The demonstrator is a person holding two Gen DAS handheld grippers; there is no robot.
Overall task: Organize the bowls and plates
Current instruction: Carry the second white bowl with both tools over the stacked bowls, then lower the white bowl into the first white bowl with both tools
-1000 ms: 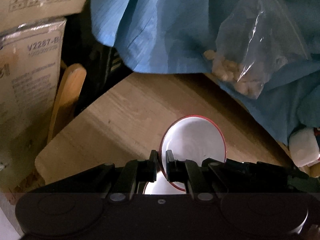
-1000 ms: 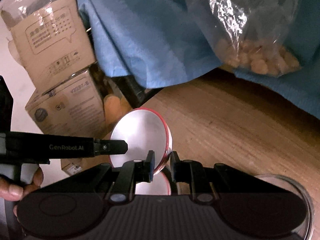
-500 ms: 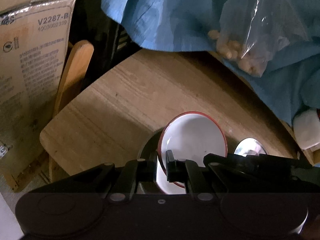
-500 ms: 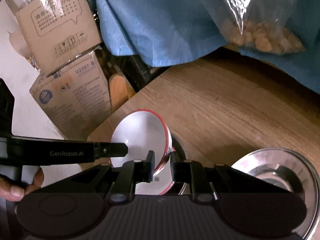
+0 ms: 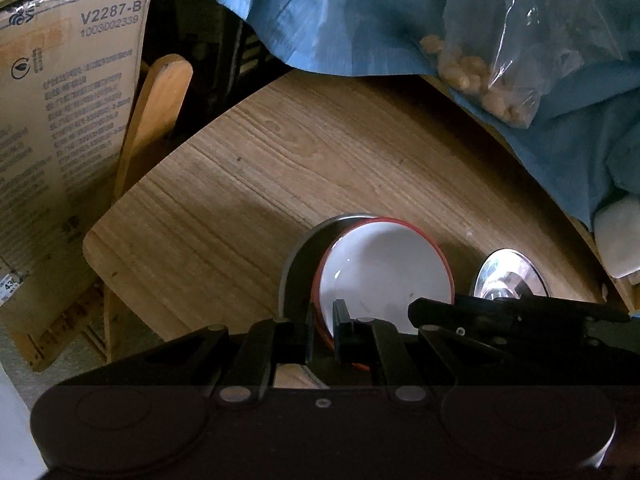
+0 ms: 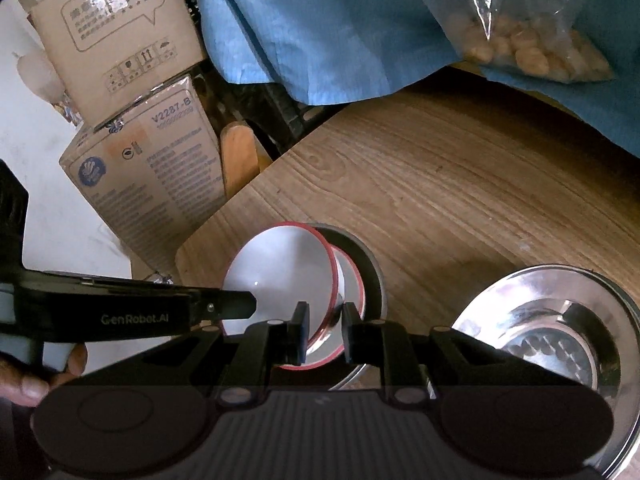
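Note:
A white bowl with a red rim (image 5: 384, 276) hangs tilted just above a grey dish (image 5: 294, 268) on the wooden table (image 5: 320, 160). My left gripper (image 5: 324, 322) is shut on its near rim. In the right wrist view the same bowl (image 6: 280, 272) leans over a second red-rimmed bowl (image 6: 352, 284) that sits in the grey dish (image 6: 378, 272). My right gripper (image 6: 324, 320) is shut on the tilted bowl's right rim. The left gripper's fingers (image 6: 240, 304) reach in from the left, held by a hand (image 6: 24, 380).
A shiny steel bowl (image 6: 552, 340) stands on the table right of the dish. Blue cloth (image 5: 360, 20) and a clear bag of pale lumps (image 5: 500, 60) cover the far side. Cardboard boxes (image 6: 152, 176) and a wooden chair back (image 5: 160, 100) stand beyond the left edge.
Both grippers have come down towards the table with the white bowl. The grey dish and the steel bowl have come into view beneath and beside it.

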